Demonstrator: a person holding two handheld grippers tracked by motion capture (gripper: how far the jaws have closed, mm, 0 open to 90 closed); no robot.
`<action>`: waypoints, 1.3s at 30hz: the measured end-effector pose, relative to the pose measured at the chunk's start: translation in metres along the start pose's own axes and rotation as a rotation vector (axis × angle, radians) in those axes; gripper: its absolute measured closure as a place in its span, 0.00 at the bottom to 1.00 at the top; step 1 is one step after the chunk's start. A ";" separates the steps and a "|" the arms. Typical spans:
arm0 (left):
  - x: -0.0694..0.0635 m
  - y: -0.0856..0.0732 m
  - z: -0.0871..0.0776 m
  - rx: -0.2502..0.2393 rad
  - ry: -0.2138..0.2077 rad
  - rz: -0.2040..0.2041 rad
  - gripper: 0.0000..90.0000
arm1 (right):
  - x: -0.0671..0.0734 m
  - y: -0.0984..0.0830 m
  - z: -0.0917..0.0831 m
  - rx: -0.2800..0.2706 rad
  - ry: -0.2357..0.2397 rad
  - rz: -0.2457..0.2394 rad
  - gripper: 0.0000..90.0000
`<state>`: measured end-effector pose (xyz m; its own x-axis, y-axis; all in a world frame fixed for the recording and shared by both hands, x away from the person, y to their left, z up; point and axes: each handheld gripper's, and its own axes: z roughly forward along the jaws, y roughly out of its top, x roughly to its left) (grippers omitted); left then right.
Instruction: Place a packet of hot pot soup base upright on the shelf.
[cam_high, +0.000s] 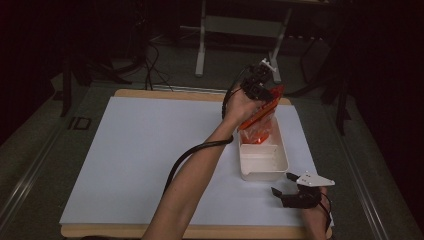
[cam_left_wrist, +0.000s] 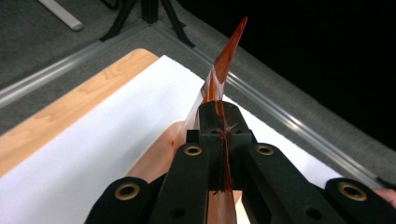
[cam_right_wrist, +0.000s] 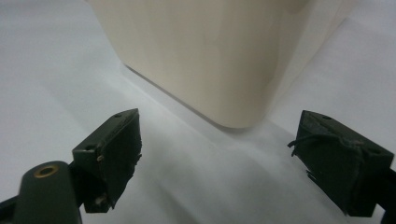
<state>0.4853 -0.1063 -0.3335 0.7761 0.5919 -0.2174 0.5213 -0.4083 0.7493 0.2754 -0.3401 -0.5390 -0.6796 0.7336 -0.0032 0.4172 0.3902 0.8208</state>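
A white sheet (cam_high: 150, 150) covers most of the pale wooden worktop (cam_high: 135, 94), and the left half of it lies bare. Across it a bare forearm reaches up from the bottom edge of the high view, with a black cable trailing beside it, to the left gripper (cam_high: 260, 87) held above the far right part of the worktop. This gripper is clenched on the top edge of a thin orange-red, see-through plastic bag (cam_high: 260, 122); in the left gripper view the film (cam_left_wrist: 223, 65) is pinched flat between the closed jaws and rises past them to a pointed corner. The bag hangs slanting down from the gripper, its lower end inside the far compartment of a white rectangular plastic tray (cam_high: 263, 175) with a cross divider, which stands on the sheet near the right edge. The near compartment of the tray holds nothing that I can make out. Just beside the tray's near right corner rests the right gripper (cam_high: 281, 184), released, its two black jaws spread wide and apart from the cream-coloured tray corner (cam_right_wrist: 219, 65) ahead of them, with nothing between them.
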 end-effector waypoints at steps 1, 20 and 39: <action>0.002 -0.001 0.001 -0.004 -0.011 -0.010 1.00 | 0.000 0.000 0.000 0.000 0.000 0.000 0.16; 0.010 -0.012 0.020 -0.005 -0.023 -0.083 1.00 | 0.000 0.000 0.000 -0.004 0.003 0.002 0.16; 0.015 -0.017 0.007 -0.014 -0.097 -0.085 0.75 | 0.000 0.000 0.000 -0.004 0.006 0.002 0.16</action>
<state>0.4904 -0.0956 -0.3540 0.7602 0.5539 -0.3395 0.5823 -0.3490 0.7343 0.2756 -0.3404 -0.5391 -0.6821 0.7313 0.0020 0.4165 0.3862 0.8230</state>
